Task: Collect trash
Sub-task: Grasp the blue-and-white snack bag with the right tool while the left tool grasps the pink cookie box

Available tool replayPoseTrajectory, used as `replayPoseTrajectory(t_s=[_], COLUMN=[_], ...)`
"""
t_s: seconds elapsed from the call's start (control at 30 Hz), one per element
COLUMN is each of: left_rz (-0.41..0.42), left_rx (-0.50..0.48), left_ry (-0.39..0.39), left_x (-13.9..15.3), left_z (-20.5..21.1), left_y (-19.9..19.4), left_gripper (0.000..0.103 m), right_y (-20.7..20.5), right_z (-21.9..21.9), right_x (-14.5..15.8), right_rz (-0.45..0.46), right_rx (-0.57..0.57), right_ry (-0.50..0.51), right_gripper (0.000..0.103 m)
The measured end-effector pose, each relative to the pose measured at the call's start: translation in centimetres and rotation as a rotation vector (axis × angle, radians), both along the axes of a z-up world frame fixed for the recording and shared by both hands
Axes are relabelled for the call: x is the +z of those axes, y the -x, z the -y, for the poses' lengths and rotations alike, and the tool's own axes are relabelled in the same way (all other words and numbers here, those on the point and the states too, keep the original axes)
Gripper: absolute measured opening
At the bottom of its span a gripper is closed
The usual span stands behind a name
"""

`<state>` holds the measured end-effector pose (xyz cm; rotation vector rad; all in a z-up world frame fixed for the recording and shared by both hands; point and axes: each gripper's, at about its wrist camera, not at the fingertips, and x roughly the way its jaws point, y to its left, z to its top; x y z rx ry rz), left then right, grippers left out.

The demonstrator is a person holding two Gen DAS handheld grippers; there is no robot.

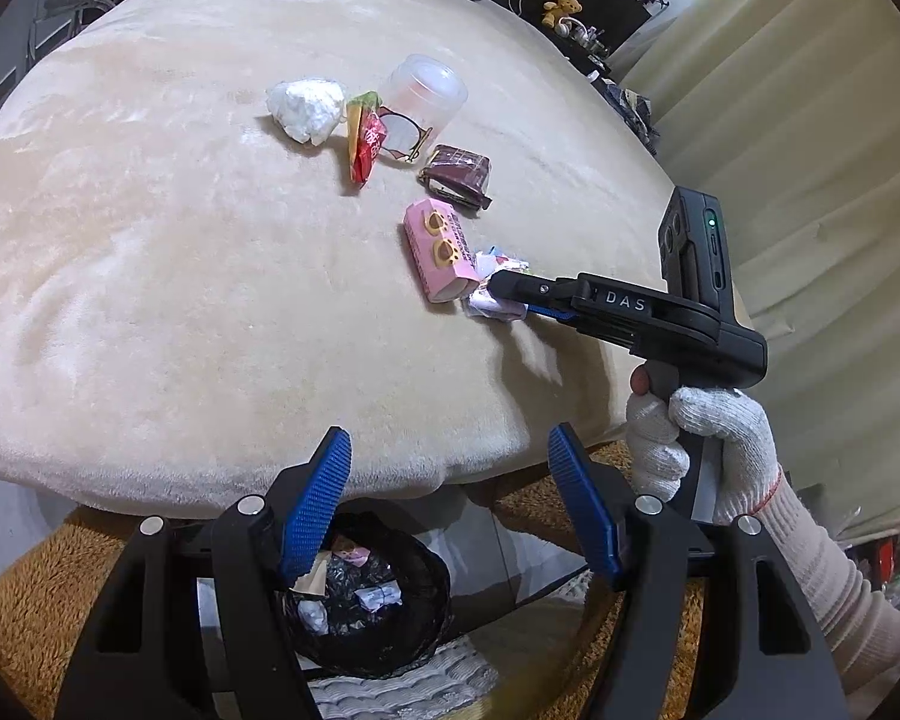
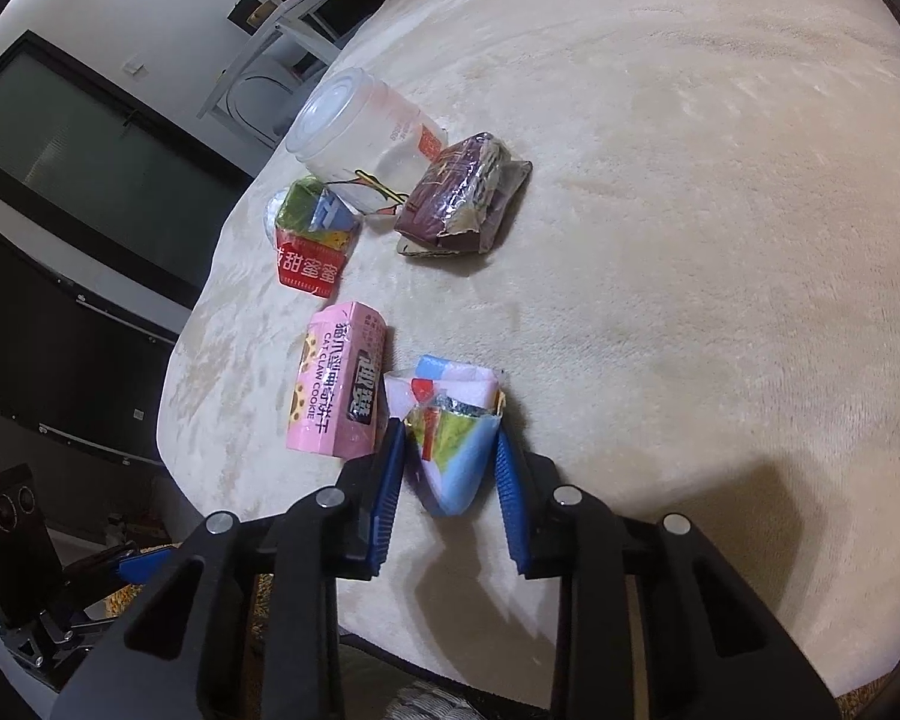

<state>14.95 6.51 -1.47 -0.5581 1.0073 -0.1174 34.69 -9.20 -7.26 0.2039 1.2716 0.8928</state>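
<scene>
Trash lies on a cream plush table [image 1: 150, 276]: a white crumpled tissue [image 1: 306, 109], a red snack wrapper [image 1: 366, 144], a clear plastic cup [image 1: 423, 90], a maroon wrapper [image 1: 457, 175], a pink cookie box [image 1: 441, 249] and a crumpled colourful wrapper [image 1: 498, 294]. My right gripper [image 2: 450, 450] has its blue pads on both sides of the colourful wrapper [image 2: 450, 450] and is shut on it, at table level; it also shows in the left wrist view [image 1: 501, 288]. My left gripper [image 1: 450, 468] is open and empty, above a black-lined bin [image 1: 384, 606] holding several scraps.
The bin stands on a brown rug [image 1: 18, 612] below the table's near edge. A curtain [image 1: 810, 138] hangs to the right. A gloved hand [image 1: 714, 450] holds the right gripper's handle. Dark cabinets [image 2: 60, 240] lie beyond the table's far side.
</scene>
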Motion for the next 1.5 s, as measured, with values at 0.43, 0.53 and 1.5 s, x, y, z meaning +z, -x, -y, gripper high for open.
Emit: replayPoseTrajectory(t_s=[0.43, 0.53, 1.5], left_rz=[-0.025, -0.021, -0.17], left_rx=[0.009, 0.009, 0.034], left_ry=[-0.041, -0.064, -0.237], left_x=[0.3, 0.8, -3.8], left_z=[0.6, 0.8, 2.5], left_y=[-3.3, -4.6, -14.6], left_gripper=[0.067, 0.067, 0.035], right_y=[0.9, 1.3, 2.8], right_z=[2.5, 3.2, 7.5], right_x=[1.4, 1.7, 1.5], right_rz=[0.039, 0.039, 0.002], right_rx=[-0.016, -0.019, -0.083], right_ry=[-0.032, -0.046, -0.051], right_gripper=[0.029, 0.029, 0.029])
